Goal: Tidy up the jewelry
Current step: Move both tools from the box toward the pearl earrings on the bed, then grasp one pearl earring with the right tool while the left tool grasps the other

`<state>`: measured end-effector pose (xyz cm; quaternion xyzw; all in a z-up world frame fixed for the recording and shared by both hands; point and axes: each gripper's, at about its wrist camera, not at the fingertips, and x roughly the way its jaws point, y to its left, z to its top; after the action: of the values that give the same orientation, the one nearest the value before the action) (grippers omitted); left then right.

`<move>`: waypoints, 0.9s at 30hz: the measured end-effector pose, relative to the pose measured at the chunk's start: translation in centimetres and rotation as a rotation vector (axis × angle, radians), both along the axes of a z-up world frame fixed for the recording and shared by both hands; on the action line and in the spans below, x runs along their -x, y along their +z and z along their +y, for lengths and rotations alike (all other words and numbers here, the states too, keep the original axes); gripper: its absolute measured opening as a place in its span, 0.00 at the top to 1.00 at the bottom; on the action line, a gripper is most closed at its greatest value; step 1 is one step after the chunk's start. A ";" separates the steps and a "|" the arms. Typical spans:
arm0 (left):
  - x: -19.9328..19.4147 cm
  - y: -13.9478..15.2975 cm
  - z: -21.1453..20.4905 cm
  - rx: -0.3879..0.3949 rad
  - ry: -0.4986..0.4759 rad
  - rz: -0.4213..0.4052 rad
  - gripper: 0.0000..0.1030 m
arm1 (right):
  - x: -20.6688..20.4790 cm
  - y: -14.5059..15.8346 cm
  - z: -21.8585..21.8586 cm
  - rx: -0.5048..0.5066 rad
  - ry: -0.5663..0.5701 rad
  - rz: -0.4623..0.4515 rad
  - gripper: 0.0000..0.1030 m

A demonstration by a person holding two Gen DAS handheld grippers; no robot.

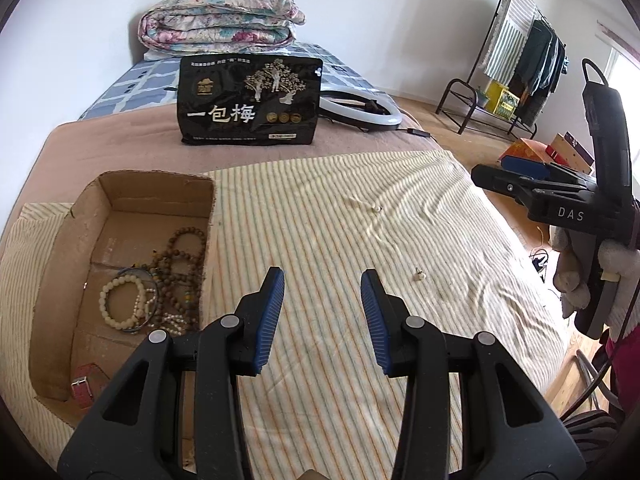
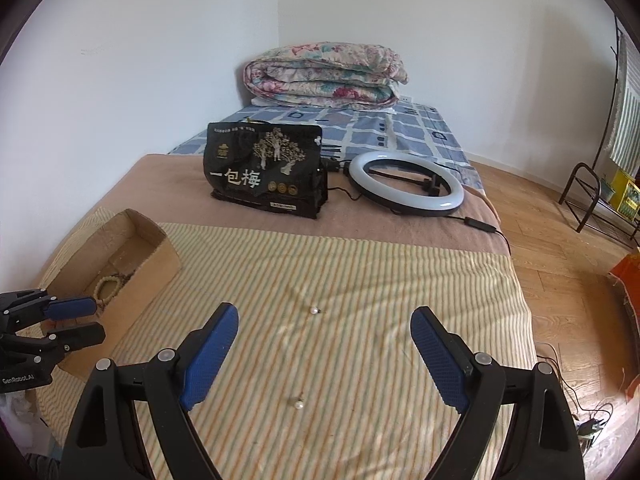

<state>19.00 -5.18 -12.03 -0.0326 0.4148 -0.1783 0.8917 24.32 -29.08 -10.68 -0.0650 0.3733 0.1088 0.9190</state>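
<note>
Two small pearl earrings lie on the striped cloth [image 2: 360,280], one nearer [image 2: 298,403] and one farther [image 2: 315,311]. In the right wrist view both show in the wide gap of my right gripper [image 2: 324,314], which is open and holds nothing. The left wrist view shows the same earrings [image 1: 419,276] [image 1: 376,209] to the right of my left gripper [image 1: 323,280], open and empty over the cloth. A cardboard box [image 1: 160,192] at the left holds brown bead strands [image 1: 180,264], a cream bead bracelet [image 1: 120,300] and a red watch strap [image 1: 86,386].
A black snack bag [image 1: 248,100] stands behind the cloth, with a ring light [image 2: 404,182] and its cable beside it. A folded floral quilt [image 2: 324,74] lies at the far end. The bed's right edge drops to a wooden floor [image 2: 560,260] with a clothes rack [image 1: 516,64].
</note>
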 end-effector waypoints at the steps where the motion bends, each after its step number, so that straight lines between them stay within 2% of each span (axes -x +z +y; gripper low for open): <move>1: -0.2 -0.2 -0.5 0.002 -0.005 0.002 0.61 | 0.1 -0.3 -0.5 0.000 -0.008 0.003 0.13; 6: -1.5 -1.1 -2.8 0.000 -0.027 0.008 0.61 | 0.7 -2.6 -2.6 -0.010 -0.029 0.029 0.15; 12: -3.5 -2.2 -5.2 -0.008 -0.063 0.007 0.61 | 1.8 -6.0 -2.9 -0.024 0.010 0.077 0.32; 14: -4.2 -2.7 -5.9 -0.009 -0.070 0.008 0.61 | 2.0 -7.3 -2.5 -0.024 0.040 0.103 0.42; 17: -5.3 -3.5 -6.9 -0.004 -0.080 0.018 0.61 | 2.4 -9.3 -1.9 -0.029 0.083 0.139 0.51; 24: -7.9 -5.3 -9.0 -0.015 -0.095 0.036 0.61 | 1.8 -12.2 -0.7 -0.033 0.138 0.183 0.63; 27: -9.1 -6.2 -9.8 -0.011 -0.098 0.046 0.68 | 1.2 -12.9 -0.6 -0.041 0.137 0.193 0.66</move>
<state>28.09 -14.95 -18.20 -0.0114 0.4373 -0.2187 0.8722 23.16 -29.66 -23.53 -0.0607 0.4524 0.1849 0.8704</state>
